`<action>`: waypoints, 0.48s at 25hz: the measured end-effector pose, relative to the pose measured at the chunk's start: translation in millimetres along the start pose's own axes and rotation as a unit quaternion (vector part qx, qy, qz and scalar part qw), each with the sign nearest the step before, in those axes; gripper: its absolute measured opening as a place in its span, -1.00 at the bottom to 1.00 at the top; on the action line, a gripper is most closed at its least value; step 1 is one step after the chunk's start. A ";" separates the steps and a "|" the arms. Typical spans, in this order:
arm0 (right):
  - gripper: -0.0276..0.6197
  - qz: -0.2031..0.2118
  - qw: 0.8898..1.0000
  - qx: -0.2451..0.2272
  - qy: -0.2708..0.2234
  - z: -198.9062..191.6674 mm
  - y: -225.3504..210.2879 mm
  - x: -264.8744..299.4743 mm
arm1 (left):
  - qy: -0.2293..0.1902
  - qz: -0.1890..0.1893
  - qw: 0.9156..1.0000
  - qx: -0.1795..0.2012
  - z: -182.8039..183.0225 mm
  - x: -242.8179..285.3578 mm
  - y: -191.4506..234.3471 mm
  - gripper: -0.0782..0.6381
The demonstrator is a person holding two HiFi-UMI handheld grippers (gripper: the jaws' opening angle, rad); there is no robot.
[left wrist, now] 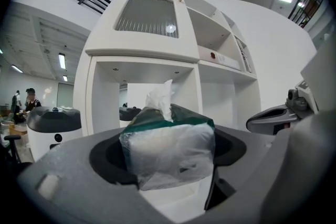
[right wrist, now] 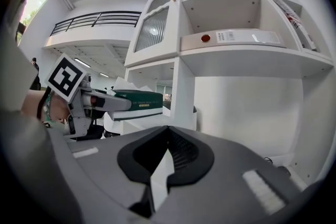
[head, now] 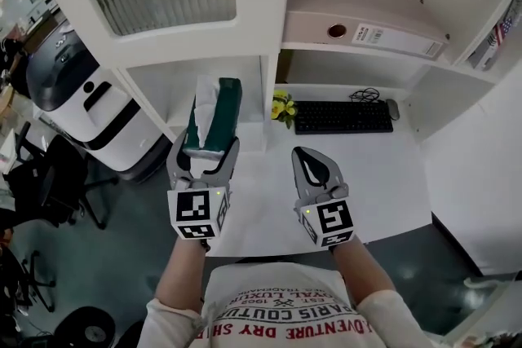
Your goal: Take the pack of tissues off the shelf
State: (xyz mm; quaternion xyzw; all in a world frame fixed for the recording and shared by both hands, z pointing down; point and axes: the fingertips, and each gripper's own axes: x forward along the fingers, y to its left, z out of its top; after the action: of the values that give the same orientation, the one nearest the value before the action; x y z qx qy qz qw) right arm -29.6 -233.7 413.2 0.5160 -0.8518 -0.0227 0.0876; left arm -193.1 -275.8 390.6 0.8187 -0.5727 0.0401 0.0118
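The pack of tissues (head: 213, 115), green-topped, sits centre-left in the head view, clamped at its near end by the left gripper (head: 205, 152), just in front of the shelf (head: 155, 87). It looks light and soft, its film wrap likely slippery, so a hold across the sides suits it. The left gripper view shows the crumpled wrap and a tissue poking up. The right gripper view shows the pack in the air, clear of the shelf. The right gripper (head: 310, 161) hangs empty over the tabletop (head: 383, 167), jaws nearly together.

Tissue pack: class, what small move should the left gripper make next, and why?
Probably draw the left gripper back toward the person without loosening it. Its jaws are closed on the tissue pack, which looks lifted but hangs right at the mouth of the shelf, so it is not yet clear.
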 end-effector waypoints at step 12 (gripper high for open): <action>-0.91 0.047 0.998 -0.004 -0.046 14.5 20.8 -74.3 | -0.026 -0.037 0.999 -0.018 -16.0 -95.1 -56.6 0.35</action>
State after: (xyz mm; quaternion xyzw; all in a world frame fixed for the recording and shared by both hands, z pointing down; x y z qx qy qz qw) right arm -16.7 -159.2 392.3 0.4735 -0.8781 -0.0456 0.0512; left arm -173.2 -166.2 400.5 0.8395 -0.5431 0.0077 0.0128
